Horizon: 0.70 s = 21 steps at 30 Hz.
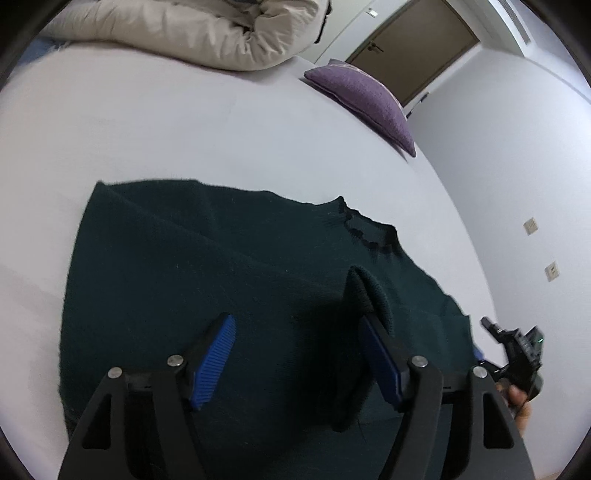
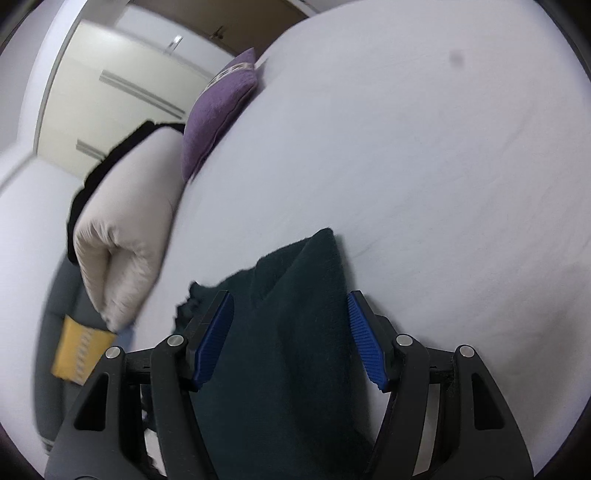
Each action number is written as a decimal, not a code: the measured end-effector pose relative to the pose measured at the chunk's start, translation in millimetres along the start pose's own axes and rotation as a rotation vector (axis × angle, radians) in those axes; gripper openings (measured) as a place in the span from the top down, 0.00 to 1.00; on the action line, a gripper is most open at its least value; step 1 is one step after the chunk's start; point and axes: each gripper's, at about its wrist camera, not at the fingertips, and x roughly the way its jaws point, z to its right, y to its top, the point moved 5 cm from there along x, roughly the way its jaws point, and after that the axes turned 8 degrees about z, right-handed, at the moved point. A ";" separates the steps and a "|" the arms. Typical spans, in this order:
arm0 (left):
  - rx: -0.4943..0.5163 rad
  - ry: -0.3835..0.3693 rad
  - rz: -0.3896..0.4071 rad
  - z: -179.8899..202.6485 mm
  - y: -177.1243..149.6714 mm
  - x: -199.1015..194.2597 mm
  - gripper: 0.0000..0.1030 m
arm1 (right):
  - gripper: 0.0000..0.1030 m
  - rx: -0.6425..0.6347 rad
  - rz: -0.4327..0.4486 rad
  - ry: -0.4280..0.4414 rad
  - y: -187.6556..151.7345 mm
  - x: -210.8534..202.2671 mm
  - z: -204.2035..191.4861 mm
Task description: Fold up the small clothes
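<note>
A dark green knit sweater (image 1: pixel 207 266) lies spread on the white bed sheet (image 1: pixel 184 129), its ribbed collar (image 1: pixel 365 229) toward the right. My left gripper (image 1: pixel 299 332) hovers open over it; a raised fold of the sweater (image 1: pixel 369 291) drapes against its right finger. In the right wrist view the sweater (image 2: pixel 295 332) runs between the open jaws of my right gripper (image 2: pixel 291 314), whose pads do not press on it. The right gripper also shows in the left wrist view (image 1: pixel 517 347) at the sweater's right edge.
A rolled cream duvet (image 1: pixel 207 29) lies at the bed's far side, also in the right wrist view (image 2: pixel 125 229). A purple cushion (image 1: pixel 365 99) sits near the bed edge. A wall with sockets (image 1: pixel 532 225) and a door (image 1: pixel 413 40) lie beyond. A yellow item (image 2: pixel 77 350) lies off the bed.
</note>
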 end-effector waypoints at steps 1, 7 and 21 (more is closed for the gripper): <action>-0.013 0.000 0.001 -2.1 -0.4 0.9 0.29 | 0.44 0.005 -0.003 0.004 0.5 1.2 0.7; -0.090 -0.036 0.028 -11.5 -0.2 -3.0 0.28 | 0.65 -0.045 -0.051 -0.043 2.6 15.0 -1.1; 0.159 0.090 -0.055 13.8 -15.1 18.9 0.85 | 0.70 -0.042 -0.049 -0.049 3.2 19.2 1.6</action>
